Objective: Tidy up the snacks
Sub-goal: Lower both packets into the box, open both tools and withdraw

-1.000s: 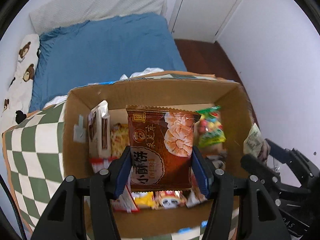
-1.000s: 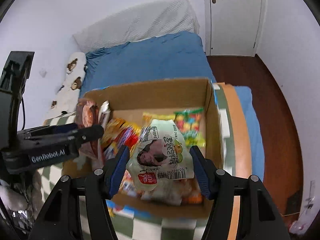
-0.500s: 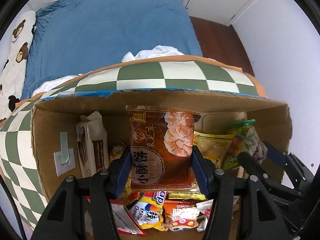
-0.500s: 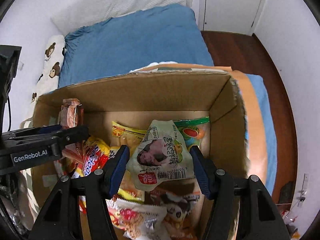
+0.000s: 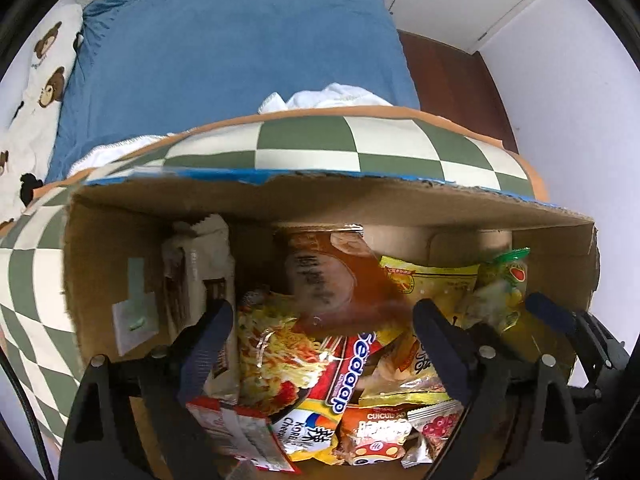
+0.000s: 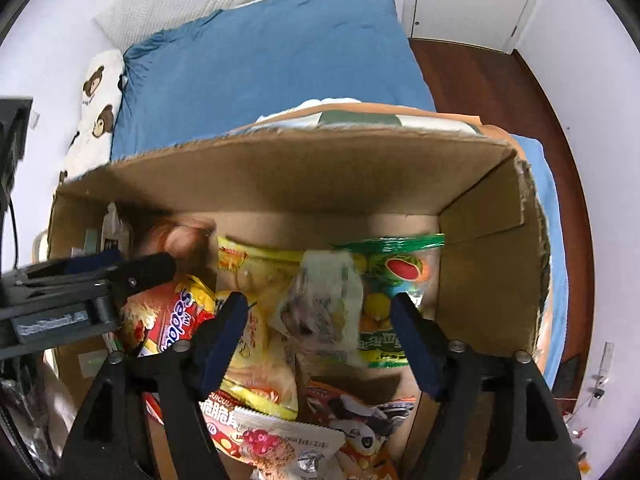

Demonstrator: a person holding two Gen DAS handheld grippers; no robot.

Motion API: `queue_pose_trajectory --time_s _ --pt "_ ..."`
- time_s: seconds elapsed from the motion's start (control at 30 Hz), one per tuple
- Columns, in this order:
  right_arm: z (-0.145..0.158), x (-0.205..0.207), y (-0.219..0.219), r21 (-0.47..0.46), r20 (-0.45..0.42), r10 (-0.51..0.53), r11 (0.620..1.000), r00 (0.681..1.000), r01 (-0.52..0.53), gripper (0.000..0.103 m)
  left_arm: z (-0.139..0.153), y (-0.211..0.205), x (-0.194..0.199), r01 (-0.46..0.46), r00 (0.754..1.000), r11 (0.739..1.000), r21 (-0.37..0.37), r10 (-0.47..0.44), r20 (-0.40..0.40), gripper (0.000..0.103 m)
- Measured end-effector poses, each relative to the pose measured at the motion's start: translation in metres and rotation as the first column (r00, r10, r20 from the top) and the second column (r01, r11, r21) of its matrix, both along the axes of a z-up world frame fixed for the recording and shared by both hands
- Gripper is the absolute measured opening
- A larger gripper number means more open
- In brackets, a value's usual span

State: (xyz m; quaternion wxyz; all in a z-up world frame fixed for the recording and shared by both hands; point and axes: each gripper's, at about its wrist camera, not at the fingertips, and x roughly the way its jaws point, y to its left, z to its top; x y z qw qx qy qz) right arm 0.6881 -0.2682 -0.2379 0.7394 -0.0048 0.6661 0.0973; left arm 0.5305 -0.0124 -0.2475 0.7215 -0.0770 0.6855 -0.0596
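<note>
In cardboard box, red "Sedaap" packet, "CUICUI" pack

Left gripper: points steeply down, jaws opening, blue pads spread wide, nothing pressed between them. Its black frame fills the lower edge of its own view; from the right wrist view it enters from the left side as a black bar with a rounded tip.

Right gripper: points straight down, jaws opening, pads apart and clear of contact. From the left wrist view it sits at the lower right, one blue-tipped finger visible. The two grippers work close side by side.
</note>
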Motion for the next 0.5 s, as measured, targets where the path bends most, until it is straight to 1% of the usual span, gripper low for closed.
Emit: queue_pose_trajectory --time_s 0.03,0.07,0.17,0.3,0.37,0.5 --pt "0.0 -0.001 0.003 -0.008 -0.001 0.009 1.0 1.0 -0.009 0.088 0.002 0.0 -0.001 0.004 1.0 1.0 0.003 -0.004 0.002 0.092" --pt "0.0 -0.003 0.006 -0.016 -0.002 0.017 1.0 1.0 -0.017 0.091 0.002 0.001 -0.002 0.004 1.0 1.0 0.006 -0.005 0.002 0.093" --pt "0.004 -0.006 0.01 -0.044 0.01 0.02 0.999 1.0 -0.02 0.092 0.007 0.002 -0.005 0.004 1.0 1.0 0.019 -0.004 0.018 0.093" --pt "0.01 -0.008 0.004 -0.046 0.018 -0.003 0.999 1.0 0.004 0.092 0.012 0.003 -0.011 0.004 1.0 1.0 0.02 -0.005 0.03 0.093" --pt "0.015 -0.013 -0.001 -0.052 0.021 -0.011 0.999 1.0 0.012 0.092 0.014 0.002 -0.014 0.005 0.999 0.999 0.033 -0.006 0.037 0.093" --pt "0.023 -0.017 -0.009 -0.043 0.028 -0.031 0.999 0.999 0.032 0.092 0.027 -0.002 -0.023 0.012 0.997 0.999 0.051 -0.016 0.077 0.093"
